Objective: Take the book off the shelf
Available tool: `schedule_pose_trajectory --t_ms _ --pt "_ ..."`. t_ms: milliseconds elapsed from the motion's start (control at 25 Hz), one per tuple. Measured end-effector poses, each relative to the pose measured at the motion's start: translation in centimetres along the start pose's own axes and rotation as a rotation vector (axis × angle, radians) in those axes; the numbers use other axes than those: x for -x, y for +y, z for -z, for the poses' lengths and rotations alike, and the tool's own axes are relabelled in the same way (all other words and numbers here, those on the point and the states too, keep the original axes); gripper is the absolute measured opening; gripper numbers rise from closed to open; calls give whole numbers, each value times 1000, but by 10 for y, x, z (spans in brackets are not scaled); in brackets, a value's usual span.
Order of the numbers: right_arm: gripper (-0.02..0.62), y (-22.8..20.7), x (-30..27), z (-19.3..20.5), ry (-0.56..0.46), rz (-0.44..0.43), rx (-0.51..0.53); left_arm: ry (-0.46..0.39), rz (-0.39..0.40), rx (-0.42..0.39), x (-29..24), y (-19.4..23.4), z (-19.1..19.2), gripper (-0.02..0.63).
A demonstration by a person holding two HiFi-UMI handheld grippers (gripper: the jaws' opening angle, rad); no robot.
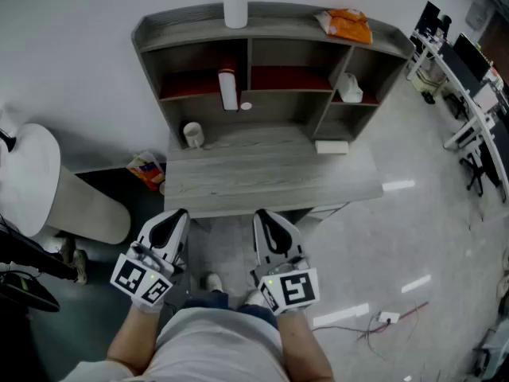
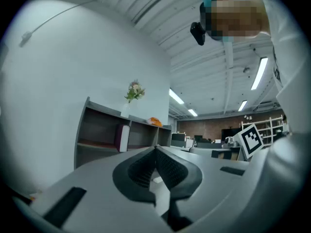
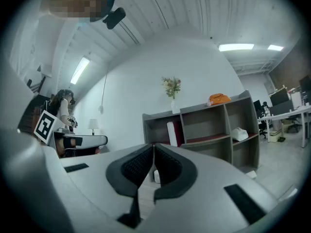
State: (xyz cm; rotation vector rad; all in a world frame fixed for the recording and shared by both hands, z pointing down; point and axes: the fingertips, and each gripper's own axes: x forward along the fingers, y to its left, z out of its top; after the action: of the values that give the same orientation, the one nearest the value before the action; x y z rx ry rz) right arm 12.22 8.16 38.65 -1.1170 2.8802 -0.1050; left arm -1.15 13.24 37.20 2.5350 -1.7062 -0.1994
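Left claw [image 1: 176,216] and right claw [image 1: 264,216] are both closed and empty, just short of the bench [image 1: 270,177]; well ahead of them, the book [image 1: 228,89] stands upright in the left compartment of the shelf [image 1: 274,21].

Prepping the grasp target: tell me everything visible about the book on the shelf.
The book has a white face and a dark red side. It stands upright and closed in the shelf unit's upper left compartment, on the red-lined board, close beside the divider; whether it touches the divider is unclear.
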Motion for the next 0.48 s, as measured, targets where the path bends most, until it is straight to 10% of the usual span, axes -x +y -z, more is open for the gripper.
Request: schedule_pose_trajectory --t_ms 480 --pt "21 50 -58 10 6 43 -22 32 80 18 19 68 0 15"
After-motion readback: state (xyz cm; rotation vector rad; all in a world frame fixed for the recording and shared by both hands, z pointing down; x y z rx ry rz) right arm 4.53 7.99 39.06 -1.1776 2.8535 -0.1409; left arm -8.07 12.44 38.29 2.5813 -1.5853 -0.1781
